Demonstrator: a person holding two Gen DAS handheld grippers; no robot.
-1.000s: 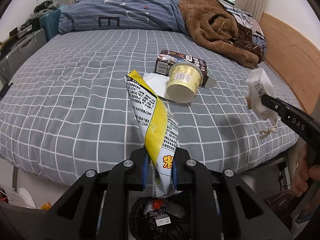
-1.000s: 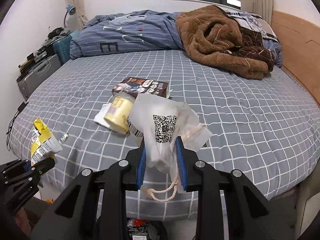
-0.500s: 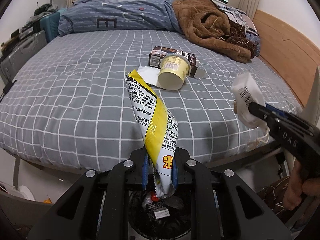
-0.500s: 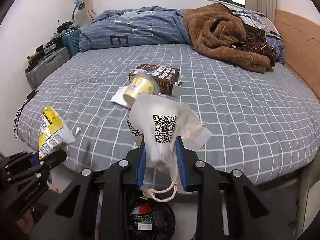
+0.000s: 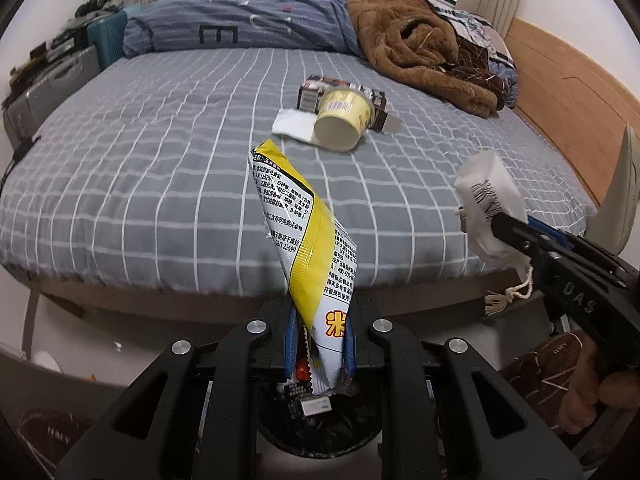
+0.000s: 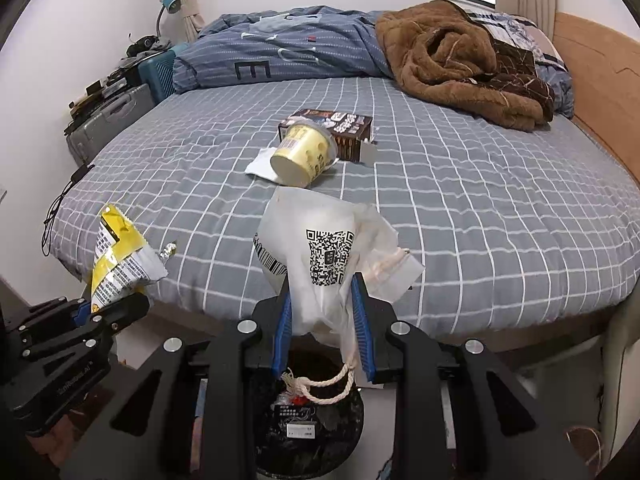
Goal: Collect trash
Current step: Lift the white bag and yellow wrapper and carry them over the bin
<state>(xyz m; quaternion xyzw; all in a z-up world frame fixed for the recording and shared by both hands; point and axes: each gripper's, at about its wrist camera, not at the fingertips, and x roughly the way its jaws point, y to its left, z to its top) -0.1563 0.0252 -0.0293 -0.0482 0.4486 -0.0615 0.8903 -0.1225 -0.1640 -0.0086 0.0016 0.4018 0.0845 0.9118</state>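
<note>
My left gripper [image 5: 318,344] is shut on a yellow and white snack bag [image 5: 302,248] that stands up between its blue pads. Directly below it sits a black trash bin [image 5: 320,428] holding other wrappers. My right gripper [image 6: 322,326] is shut on a white drawstring pouch [image 6: 320,260] with a QR code, its cord dangling over the same trash bin [image 6: 308,420]. Each gripper shows in the other's view: the right gripper [image 5: 496,222] at the right edge, the left gripper [image 6: 104,312] at the lower left. A yellow cup [image 5: 342,124], a dark carton [image 5: 340,92] and a white napkin [image 5: 294,126] lie on the bed.
The grey checked bed [image 6: 460,200] fills the view beyond the bin, with a brown blanket [image 6: 452,64] and blue duvet [image 6: 288,56] at its far side. A suitcase [image 6: 108,120] stands at the left, a wooden headboard [image 5: 568,100] at the right. A person's hand [image 5: 592,396] holds the right gripper.
Both grippers have drawn back from the bed with their items still held. The bed's near edge has receded and the trash bin now shows more fully beneath both.
</note>
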